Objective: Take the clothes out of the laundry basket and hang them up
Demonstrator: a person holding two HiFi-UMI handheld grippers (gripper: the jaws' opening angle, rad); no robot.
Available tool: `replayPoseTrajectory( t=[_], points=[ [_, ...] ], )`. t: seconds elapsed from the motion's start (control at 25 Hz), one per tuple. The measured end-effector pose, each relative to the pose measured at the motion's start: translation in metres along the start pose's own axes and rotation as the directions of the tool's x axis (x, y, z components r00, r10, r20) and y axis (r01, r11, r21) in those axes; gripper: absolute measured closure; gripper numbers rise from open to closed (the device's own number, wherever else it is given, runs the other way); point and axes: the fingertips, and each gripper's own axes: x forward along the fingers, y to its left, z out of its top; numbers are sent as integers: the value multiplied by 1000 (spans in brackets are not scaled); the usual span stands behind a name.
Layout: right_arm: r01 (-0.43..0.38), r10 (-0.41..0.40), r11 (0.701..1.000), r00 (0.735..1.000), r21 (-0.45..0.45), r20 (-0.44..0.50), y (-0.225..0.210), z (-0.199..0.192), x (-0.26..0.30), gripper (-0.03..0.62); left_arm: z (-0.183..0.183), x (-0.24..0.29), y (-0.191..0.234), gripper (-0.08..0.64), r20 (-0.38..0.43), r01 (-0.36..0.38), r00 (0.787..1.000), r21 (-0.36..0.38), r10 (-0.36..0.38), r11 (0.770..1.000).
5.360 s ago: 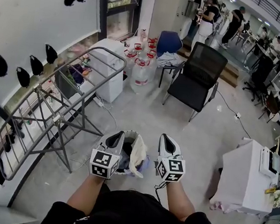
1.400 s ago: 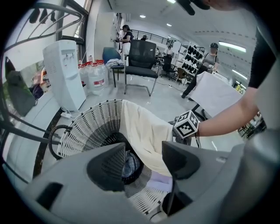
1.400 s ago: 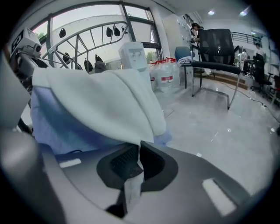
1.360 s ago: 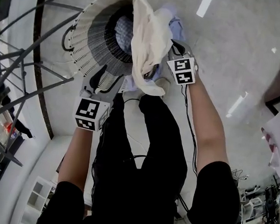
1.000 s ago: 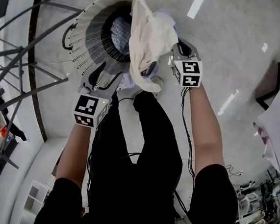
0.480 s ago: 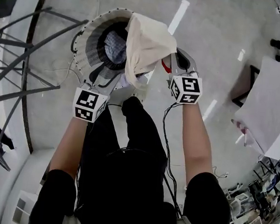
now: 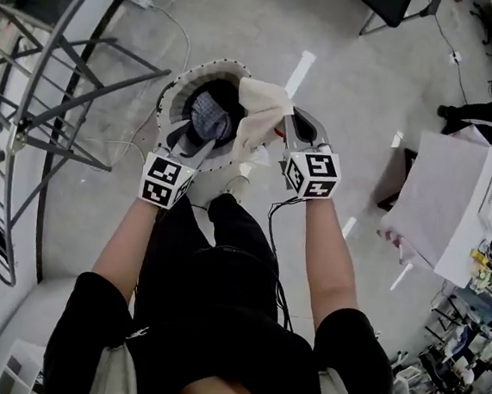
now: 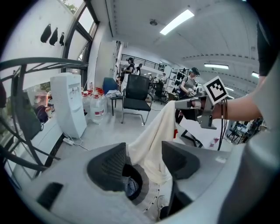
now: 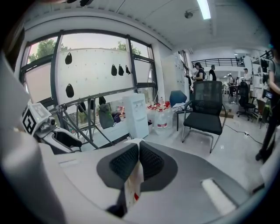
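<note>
We see the right gripper [image 7: 289, 125] clamped on a top corner of the cream garment [image 7: 259, 113], its two pads pressed together with a strip of the cloth pinched between them. From that pinch the garment hangs as a long drape. Its long axis runs steeply down and away towards the laundry basket [image 7: 174, 98], and its lower end lies at the basket's mouth, over the rim nearest the person. Our left gripper [image 8: 144, 158] has its jaws standing apart and nothing between the pads. It sits just above the basket rim beside the hanging cloth, pointing down into the opening. A blue-grey checked cloth [image 7: 208, 115] lies in the bottom of the basket. The grey drying rack [image 7: 42, 86] stands on the floor to the left, apart from the basket.
</note>
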Motion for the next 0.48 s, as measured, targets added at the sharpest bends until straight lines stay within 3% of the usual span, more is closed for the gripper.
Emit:
replayPoseTrajectory(
  t=[0.48],
  points=[
    [54, -43, 997, 981, -56, 191, 56, 193, -68, 575, 62, -84, 9, 295, 98, 56, 993, 78, -64, 995]
  ],
)
